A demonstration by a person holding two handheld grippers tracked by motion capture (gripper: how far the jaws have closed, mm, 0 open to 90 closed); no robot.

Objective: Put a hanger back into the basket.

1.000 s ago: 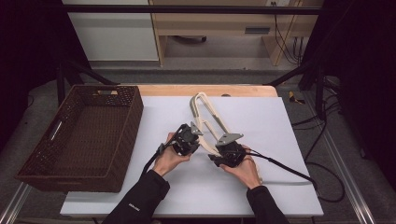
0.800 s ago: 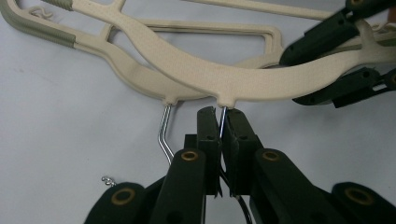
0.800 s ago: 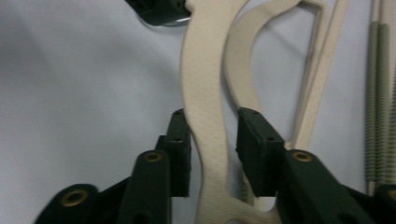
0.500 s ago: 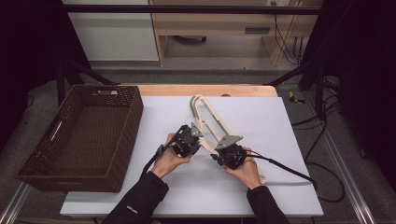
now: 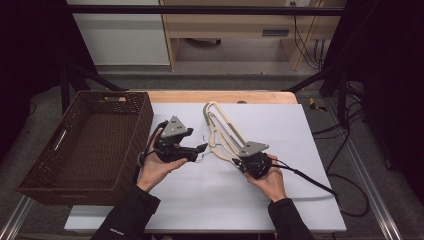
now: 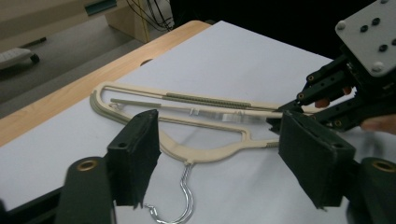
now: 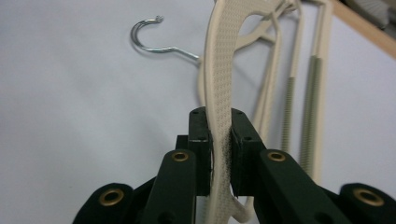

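Our right tool [image 5: 242, 163] clamps the hanger [image 5: 223, 136]; our left tool [image 5: 199, 148], jaws just opening, has let go; the basket [image 5: 55, 162] at nine o'clock awaits.

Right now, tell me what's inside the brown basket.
The brown basket looks empty: its woven floor shows bare in the high view. The strip along its near wall is hidden by the rim, so nothing can be told there.

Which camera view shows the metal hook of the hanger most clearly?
The right gripper view: the hook lies whole and sharp on the white table. The left gripper view shows it partly behind a jaw. The high view shows it tiny.
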